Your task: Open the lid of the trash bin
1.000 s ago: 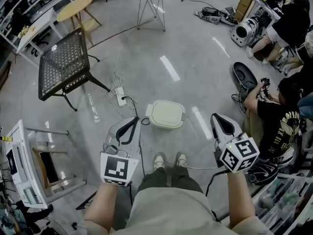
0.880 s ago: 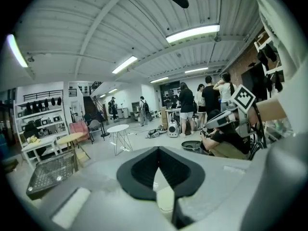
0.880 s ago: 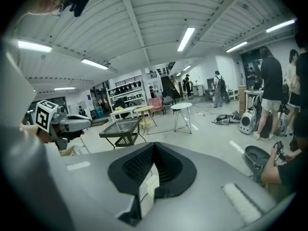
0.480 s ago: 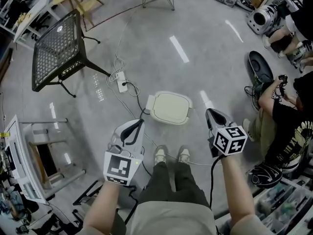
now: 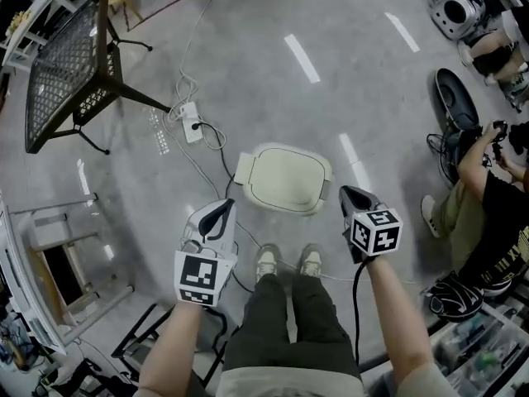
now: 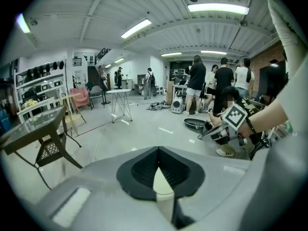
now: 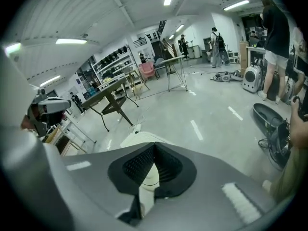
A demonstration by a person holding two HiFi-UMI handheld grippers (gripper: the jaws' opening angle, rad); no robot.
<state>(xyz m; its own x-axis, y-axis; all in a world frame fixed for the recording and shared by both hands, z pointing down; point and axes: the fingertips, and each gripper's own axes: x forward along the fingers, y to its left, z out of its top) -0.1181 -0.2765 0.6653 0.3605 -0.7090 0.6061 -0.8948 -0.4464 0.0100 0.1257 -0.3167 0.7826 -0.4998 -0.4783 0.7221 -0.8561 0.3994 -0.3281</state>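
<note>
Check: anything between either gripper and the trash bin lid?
Nothing visible. The left gripper and right gripper, both shut and empty, flank the closed trash bin lid, with only open space up to it. A floor cable runs beside the bin, off the lid.

Bright, even light from ceiling strip lamps [image 6: 219, 7] fills the hall, and their reflections streak white across the glossy floor [image 5: 248, 73]. Shadows are faint and soft. The head view bends strongly at its edges. Both gripper views sit in dark round vignettes, with the left gripper [image 6: 158, 149] and right gripper [image 7: 153, 146] blurred up close.
</note>
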